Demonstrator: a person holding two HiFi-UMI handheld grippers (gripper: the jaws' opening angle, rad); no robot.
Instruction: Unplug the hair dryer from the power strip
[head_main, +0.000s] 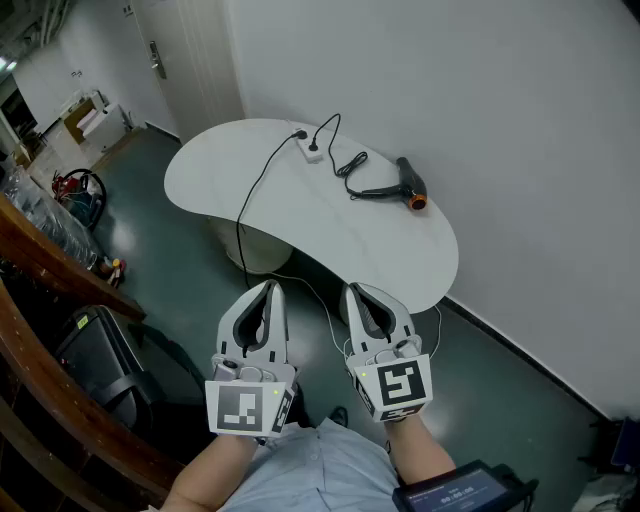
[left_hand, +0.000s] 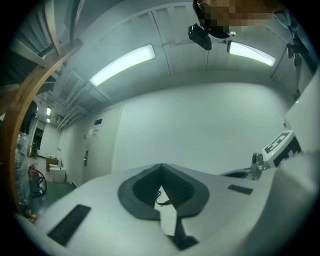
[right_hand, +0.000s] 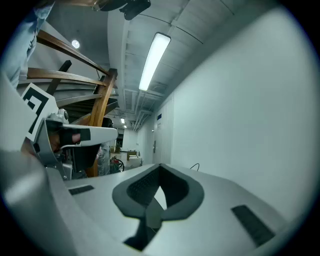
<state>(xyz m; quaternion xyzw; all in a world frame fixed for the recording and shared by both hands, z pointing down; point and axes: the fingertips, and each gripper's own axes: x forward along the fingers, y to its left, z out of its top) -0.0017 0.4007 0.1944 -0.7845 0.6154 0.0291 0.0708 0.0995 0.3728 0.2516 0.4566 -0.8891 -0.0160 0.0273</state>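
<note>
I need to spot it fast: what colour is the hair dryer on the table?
The hair dryer is black, orange at one end; the head view shows it best.

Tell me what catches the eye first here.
A white table stands by the wall, with a black hair dryer near its right edge and its cord running to a power strip at the far side. The left gripper and right gripper are shut and empty, short of the table.

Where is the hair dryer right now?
In the head view, the hair dryer lies on the right side of the white table, just right of the power strip.
</note>
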